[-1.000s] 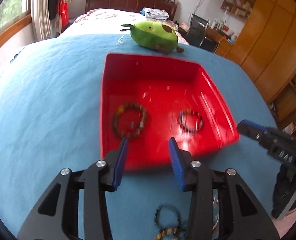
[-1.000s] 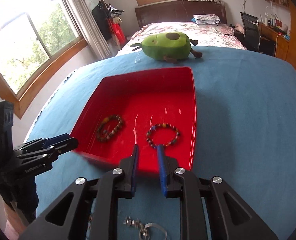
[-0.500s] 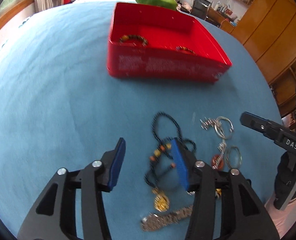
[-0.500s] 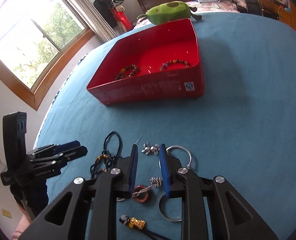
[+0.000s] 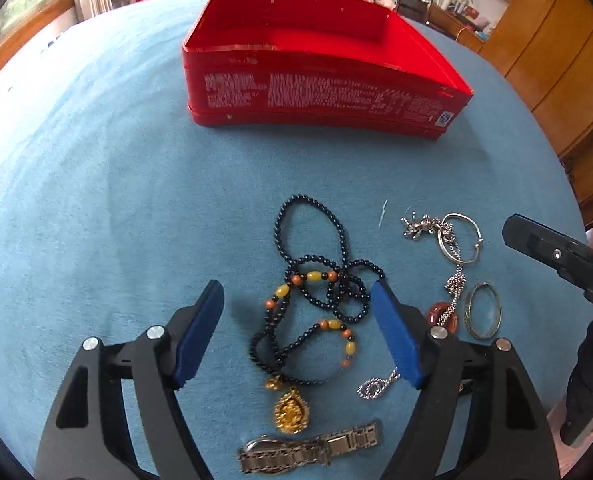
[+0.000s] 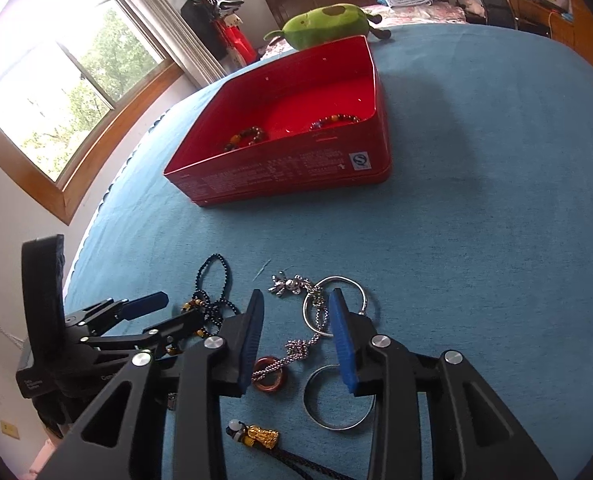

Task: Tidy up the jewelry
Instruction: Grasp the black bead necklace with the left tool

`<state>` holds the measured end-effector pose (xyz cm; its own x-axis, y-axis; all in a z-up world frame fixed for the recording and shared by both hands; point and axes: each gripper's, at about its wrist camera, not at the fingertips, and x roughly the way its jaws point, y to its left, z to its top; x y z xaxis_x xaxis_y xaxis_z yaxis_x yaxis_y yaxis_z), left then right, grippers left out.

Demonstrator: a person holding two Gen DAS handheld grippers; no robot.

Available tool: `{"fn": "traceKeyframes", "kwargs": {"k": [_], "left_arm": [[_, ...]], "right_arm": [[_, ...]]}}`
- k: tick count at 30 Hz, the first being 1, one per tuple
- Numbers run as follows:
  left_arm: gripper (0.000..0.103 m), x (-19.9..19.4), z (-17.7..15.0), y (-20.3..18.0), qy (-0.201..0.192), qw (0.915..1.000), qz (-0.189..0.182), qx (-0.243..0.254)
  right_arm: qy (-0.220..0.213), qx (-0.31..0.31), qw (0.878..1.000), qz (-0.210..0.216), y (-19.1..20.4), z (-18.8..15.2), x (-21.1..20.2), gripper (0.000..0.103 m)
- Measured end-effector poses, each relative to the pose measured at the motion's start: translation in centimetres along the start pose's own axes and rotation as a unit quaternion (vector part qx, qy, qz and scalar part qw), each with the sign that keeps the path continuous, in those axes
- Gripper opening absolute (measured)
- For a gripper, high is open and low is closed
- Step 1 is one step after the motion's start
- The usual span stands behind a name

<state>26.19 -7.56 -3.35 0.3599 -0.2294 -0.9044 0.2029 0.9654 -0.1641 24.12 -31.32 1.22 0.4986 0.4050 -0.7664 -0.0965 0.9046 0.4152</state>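
A red tin box [image 5: 320, 92] [image 6: 288, 168] stands on the blue cloth with two bead bracelets [image 6: 246, 138] inside. My left gripper [image 5: 296, 300] is open, low over a black bead necklace [image 5: 316, 280] with a gold pendant [image 5: 291, 414]. My right gripper [image 6: 296, 308] is open around a silver chain [image 6: 300, 350] that runs through a silver ring [image 6: 334, 306] and a reddish ring [image 6: 270, 374]. A silver bangle [image 6: 338, 398] [image 5: 483, 310] lies beside it. A metal watch band [image 5: 308, 448] lies near the left gripper's base.
A green avocado plush [image 6: 328, 24] lies behind the box. A gold charm on a dark cord [image 6: 260, 436] lies near the right gripper. A window is at the left, wooden cabinets [image 5: 556, 40] at the right, a bed behind.
Both grippers moved back from over the red box and down to the loose jewelry. The left jaws opened wider around the black necklace. The right jaws opened around the silver chain.
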Motion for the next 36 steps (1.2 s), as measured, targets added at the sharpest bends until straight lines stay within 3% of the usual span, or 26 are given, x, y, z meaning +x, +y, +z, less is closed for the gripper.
{"fn": "traceKeyframes", "kwargs": {"k": [7, 9, 11, 14, 17, 27, 36], "left_arm": [[0.075, 1.2, 0.2, -1.2, -0.001, 0.9996, 0.019, 0.019], [0.063, 1.3, 0.2, -1.4, -0.001, 0.9996, 0.016, 0.025], [0.042, 1.2, 0.0, -2.2, 0.001, 0.9996, 0.006, 0.029], [0.018, 1.2, -0.2, -2.5, 0.007, 0.9992, -0.020, 0.034], [0.007, 1.2, -0.3, -2.7, 0.003, 0.9989, -0.029, 0.036], [0.003, -0.3, 0.0, -0.5, -0.036, 0.9979, -0.053, 0.003], [0.003, -3.5, 0.3, 1.3, -0.092, 0.9948, -0.041, -0.017]], "right_arm": [[0.003, 0.009, 1.000, -0.003, -0.7, 0.1, 0.4, 0.036], [0.003, 0.008, 1.000, -0.004, -0.7, 0.1, 0.4, 0.037], [0.003, 0.008, 1.000, -0.005, -0.6, 0.0, 0.5, 0.039], [0.005, 0.007, 1.000, -0.006, -0.6, 0.0, 0.6, 0.040], [0.008, 0.013, 1.000, -0.009, -0.8, 0.0, 0.8, 0.040], [0.019, 0.036, 0.999, -0.024, -2.5, 0.0, 1.1, 0.040], [0.042, 0.041, 0.998, -0.013, -2.7, -0.3, 2.7, 0.037]]}}
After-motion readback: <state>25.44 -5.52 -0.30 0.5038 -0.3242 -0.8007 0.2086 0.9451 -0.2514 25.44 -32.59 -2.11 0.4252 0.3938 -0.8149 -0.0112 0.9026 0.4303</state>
